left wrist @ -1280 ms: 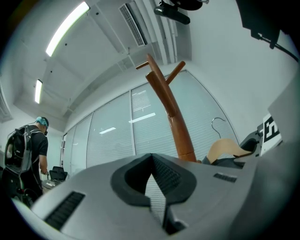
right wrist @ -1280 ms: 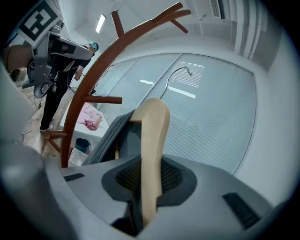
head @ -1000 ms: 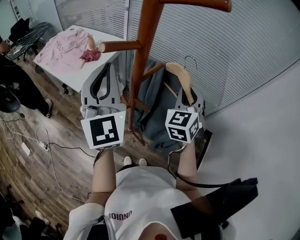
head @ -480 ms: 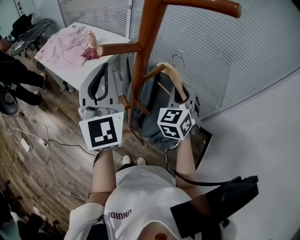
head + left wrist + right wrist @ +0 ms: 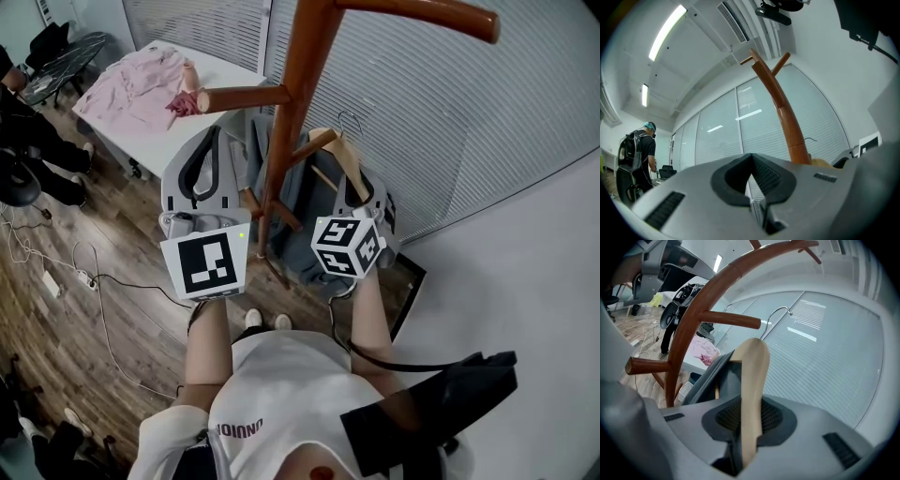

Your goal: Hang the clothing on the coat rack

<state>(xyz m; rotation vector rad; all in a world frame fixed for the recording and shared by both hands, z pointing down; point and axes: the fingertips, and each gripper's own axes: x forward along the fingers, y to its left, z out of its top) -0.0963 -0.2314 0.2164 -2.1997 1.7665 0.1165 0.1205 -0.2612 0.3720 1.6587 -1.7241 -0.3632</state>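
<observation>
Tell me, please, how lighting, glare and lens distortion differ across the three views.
Head view: even, soft light, no hard shadows, window blinds mildly bowed. Left gripper view: heavy fisheye, black corners, ceiling lights blown out and mirrored in the glass wall. Right gripper view: fisheye bends the coat rack into an arc; the near wooden hanger looks soft.

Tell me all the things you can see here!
coat rack: one, reddish-brown wood, between the two grippers
hanger: one, pale wood with a metal hook, clamped in the right gripper
garment: one, grey-blue, on the hanger beside the rack
table: one, white, back left
pink clothes: a heap, pink, on the table
power strip: one, white, with cables on the wooden floor at left
person: one, dark clothes, far left
left gripper: one, grey, shut and empty
right gripper: one, grey, shut on the hanger
</observation>
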